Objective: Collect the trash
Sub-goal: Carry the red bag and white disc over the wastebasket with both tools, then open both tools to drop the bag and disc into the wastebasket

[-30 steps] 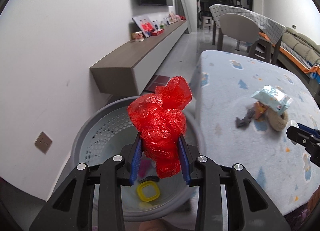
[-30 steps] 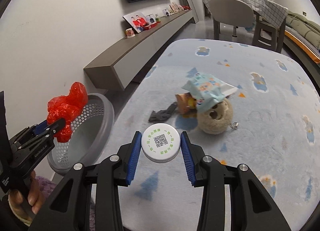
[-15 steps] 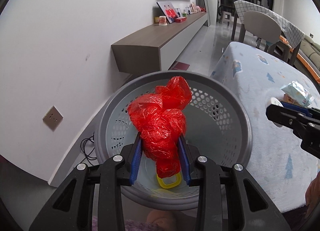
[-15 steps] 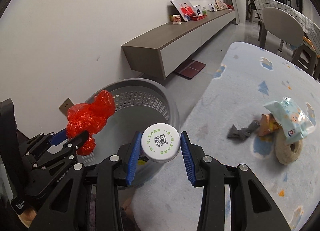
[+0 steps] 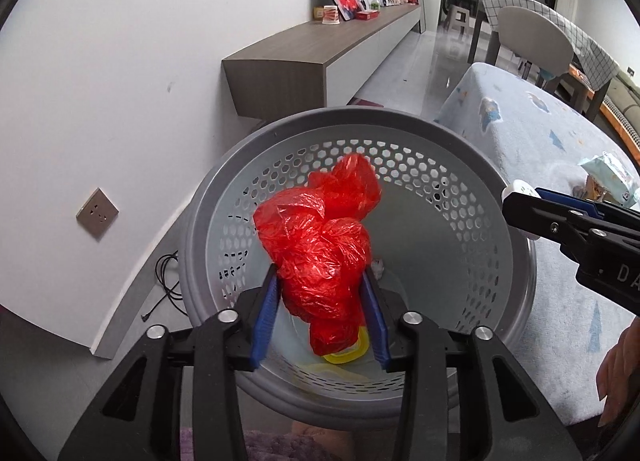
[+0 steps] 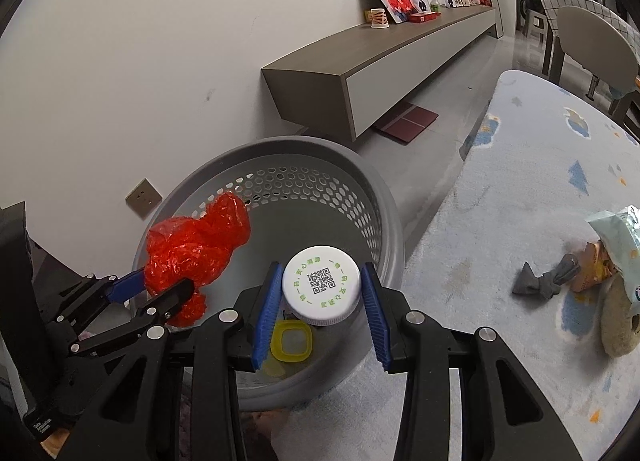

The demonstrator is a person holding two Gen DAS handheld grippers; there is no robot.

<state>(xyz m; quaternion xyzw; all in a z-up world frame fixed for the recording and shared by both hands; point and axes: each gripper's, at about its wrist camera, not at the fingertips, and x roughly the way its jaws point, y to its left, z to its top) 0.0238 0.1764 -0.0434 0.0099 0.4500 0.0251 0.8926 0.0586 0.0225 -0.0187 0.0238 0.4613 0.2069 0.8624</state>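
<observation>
Red crinkled plastic, a crumpled bag (image 5: 320, 249), is sitting between the blue pads of the left gripper (image 5: 322, 321), whose jaws are opening while the wad is hanging over the grey perforated basket (image 5: 400, 117). The right gripper (image 6: 320, 301) is pinching a white round lid (image 6: 321, 285) printed with green text and a square code, above the basket's near rim. A yellow ring (image 6: 291, 342) is lying on the basket floor. Farther off, wrappers (image 6: 616, 237) are lying on the pale blue rug (image 6: 520, 197).
</observation>
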